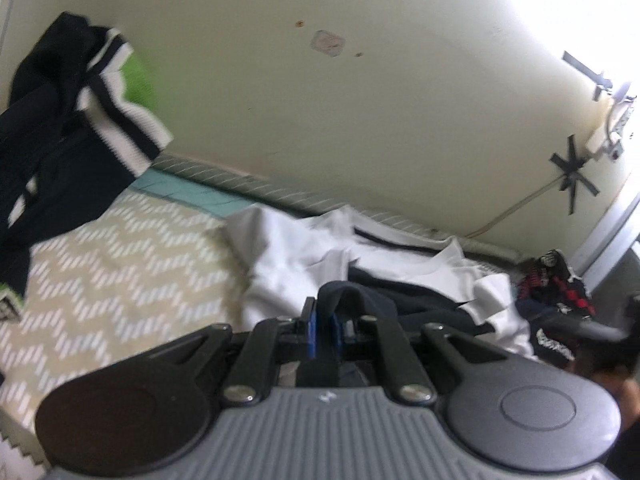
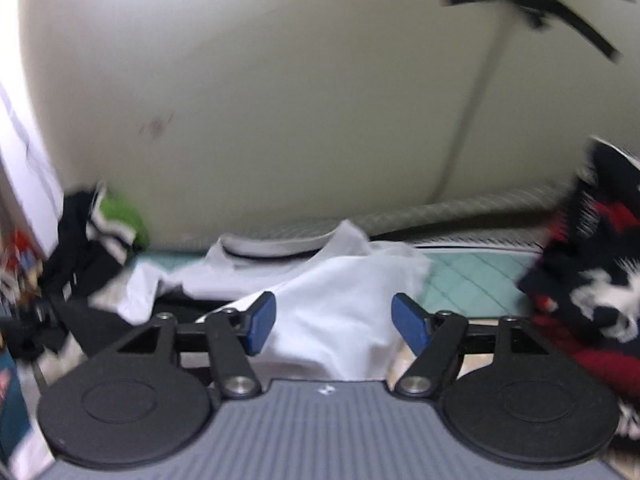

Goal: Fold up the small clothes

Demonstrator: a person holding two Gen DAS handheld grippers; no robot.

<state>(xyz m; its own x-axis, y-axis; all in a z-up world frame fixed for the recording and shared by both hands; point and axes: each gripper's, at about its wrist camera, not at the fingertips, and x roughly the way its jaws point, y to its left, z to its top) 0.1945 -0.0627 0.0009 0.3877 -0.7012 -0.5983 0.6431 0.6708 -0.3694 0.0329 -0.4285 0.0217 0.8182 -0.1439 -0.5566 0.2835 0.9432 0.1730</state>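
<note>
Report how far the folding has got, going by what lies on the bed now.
Done: nothing looks folded. In hand: the left gripper is shut on a dark navy garment; the right gripper is open over the white shirt. Left: that rumpled shirt, the black striped pile and the red-and-black heap.

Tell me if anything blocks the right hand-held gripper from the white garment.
Nothing visible does. The right hand-held gripper is open, and the white garment lies directly between and beyond its blue pads, unobstructed.
</note>
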